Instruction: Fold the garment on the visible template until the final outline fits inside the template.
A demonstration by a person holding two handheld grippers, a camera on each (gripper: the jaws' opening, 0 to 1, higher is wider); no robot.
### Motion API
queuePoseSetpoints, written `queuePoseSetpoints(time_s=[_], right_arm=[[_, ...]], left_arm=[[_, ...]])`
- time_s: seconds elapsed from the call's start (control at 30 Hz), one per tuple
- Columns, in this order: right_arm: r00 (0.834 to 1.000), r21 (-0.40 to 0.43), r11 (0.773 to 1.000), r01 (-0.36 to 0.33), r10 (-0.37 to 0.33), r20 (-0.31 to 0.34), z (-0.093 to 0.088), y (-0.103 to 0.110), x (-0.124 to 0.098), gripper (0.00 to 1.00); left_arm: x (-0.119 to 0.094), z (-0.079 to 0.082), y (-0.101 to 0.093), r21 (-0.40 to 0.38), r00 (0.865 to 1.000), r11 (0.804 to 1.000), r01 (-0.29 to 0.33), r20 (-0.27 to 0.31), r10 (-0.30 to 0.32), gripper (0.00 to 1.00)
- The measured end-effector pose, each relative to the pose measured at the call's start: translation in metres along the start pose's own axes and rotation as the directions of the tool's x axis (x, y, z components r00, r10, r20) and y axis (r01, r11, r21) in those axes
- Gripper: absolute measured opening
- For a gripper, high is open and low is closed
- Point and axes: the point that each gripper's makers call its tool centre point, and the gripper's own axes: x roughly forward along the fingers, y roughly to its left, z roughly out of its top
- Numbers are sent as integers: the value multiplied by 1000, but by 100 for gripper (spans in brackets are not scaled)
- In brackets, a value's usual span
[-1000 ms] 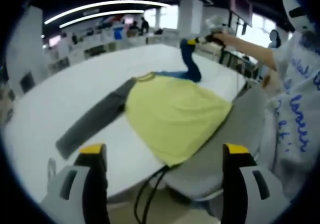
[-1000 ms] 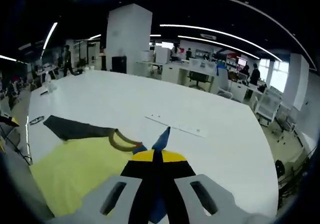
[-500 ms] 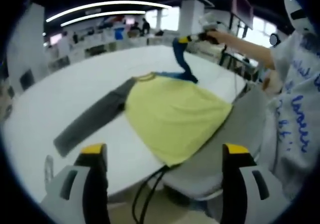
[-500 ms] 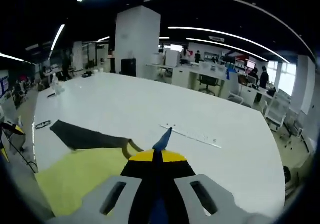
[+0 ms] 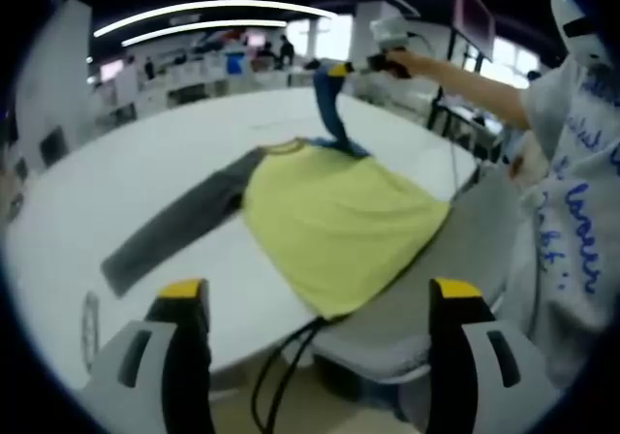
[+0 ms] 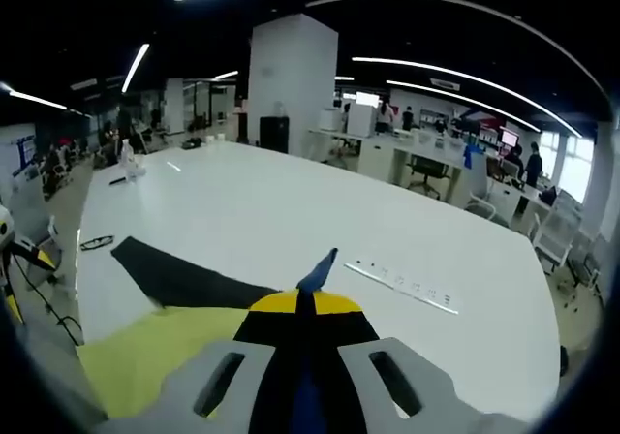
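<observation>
The garment lies flat on the white table [image 5: 116, 172], with a yellow body [image 5: 339, 221] and a grey sleeve [image 5: 174, 231] stretched out to the left. Its blue sleeve [image 5: 332, 114] is lifted upright off the table, and my right gripper [image 5: 341, 69] is shut on its end. In the right gripper view the blue sleeve tip [image 6: 318, 271] pokes out between the closed jaws of my right gripper [image 6: 305, 303], above the yellow body [image 6: 165, 356] and the dark sleeve [image 6: 174, 279]. My left gripper [image 5: 318, 294] hangs open off the near table edge, holding nothing. A grey sheet [image 5: 455, 260] lies under the garment's hem.
A person in a white shirt [image 5: 581, 211] stands at the right, arm stretched over the table. Black cables [image 5: 281, 376] hang below the near edge. A white ruler-like strip [image 6: 402, 284] and a pair of glasses [image 6: 95, 243] lie on the table. Desks and chairs stand beyond.
My right gripper has raised the blue sleeve higher and carried it leftward towards the collar, so the sleeve stands more upright. The left gripper has stayed where it was.
</observation>
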Motion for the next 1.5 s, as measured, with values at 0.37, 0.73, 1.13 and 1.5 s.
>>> queuePoseSetpoints(time_s=[0.37,0.73,1.13,1.5], right_arm=[[998,-28,998,-60,60,7,14,29,20,3],[992,-52,991,-124,122,-33,6,60,49,3],[981,-42,984,-173,168,-99,-21,84,80,3],[967,-31,976,-216,210,-144,-40,109,98,3]], left_arm=[[0,1,0,-1,1000,1000,2,2,-2,90],[0,-3,1,-13,1000,1000,-1,-6,1,89],[-5,-10,4,-47,1000,999,-16,-5,16,89],[-4,-10,6,-49,1000,999,-15,-4,14,90]])
